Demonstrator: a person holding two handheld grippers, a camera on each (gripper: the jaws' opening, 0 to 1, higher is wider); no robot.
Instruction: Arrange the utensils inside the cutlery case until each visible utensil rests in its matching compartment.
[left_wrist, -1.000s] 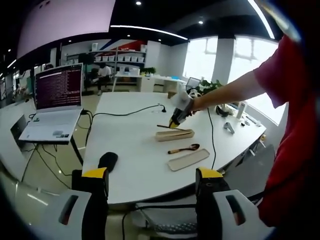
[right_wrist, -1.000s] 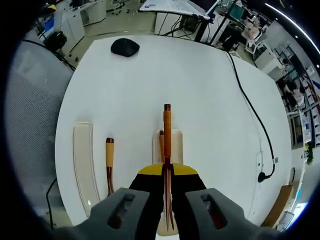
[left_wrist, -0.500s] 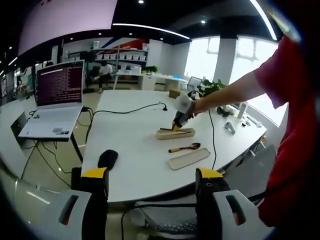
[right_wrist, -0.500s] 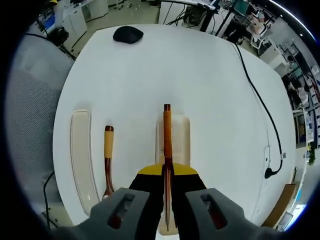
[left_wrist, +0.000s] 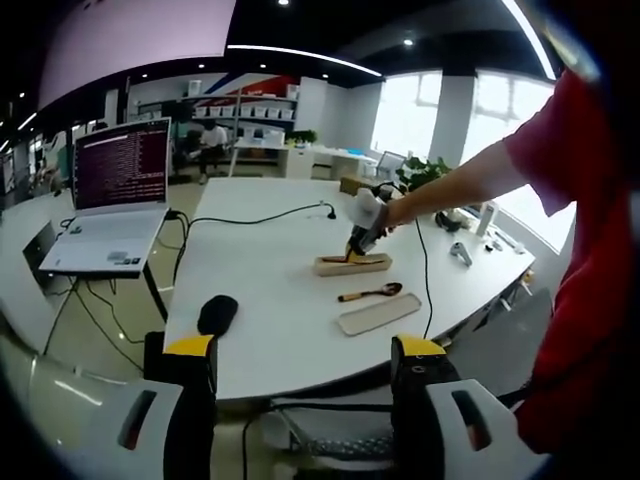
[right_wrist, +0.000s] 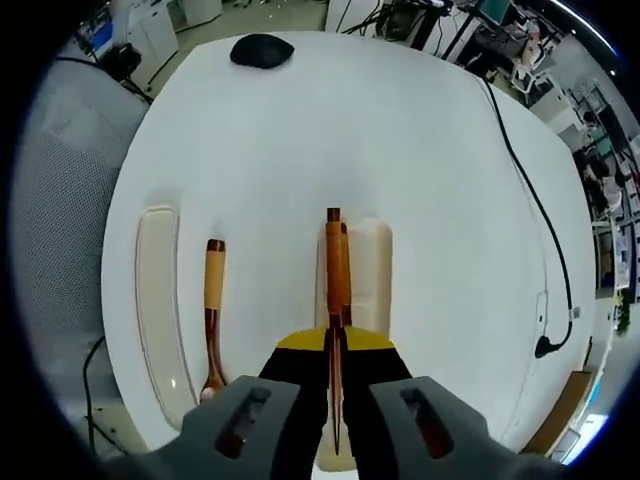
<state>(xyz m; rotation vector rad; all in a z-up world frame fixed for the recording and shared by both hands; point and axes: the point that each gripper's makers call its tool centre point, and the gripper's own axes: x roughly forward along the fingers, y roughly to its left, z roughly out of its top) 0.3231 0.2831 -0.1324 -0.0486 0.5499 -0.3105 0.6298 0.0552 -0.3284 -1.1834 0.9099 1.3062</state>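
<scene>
While over the case (right_wrist: 368, 262), right gripper (right_wrist: 335, 372) pinching a fork (right_wrist: 334, 262) (left gripper (left_wrist: 300, 365) spread).

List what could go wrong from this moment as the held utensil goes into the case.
1. The utensil in the right gripper sits over another already in the case; lowering it may jam or land it on top.
2. The spoon lies on the table beside the lid, near the edge; a knock could push it off.
</scene>
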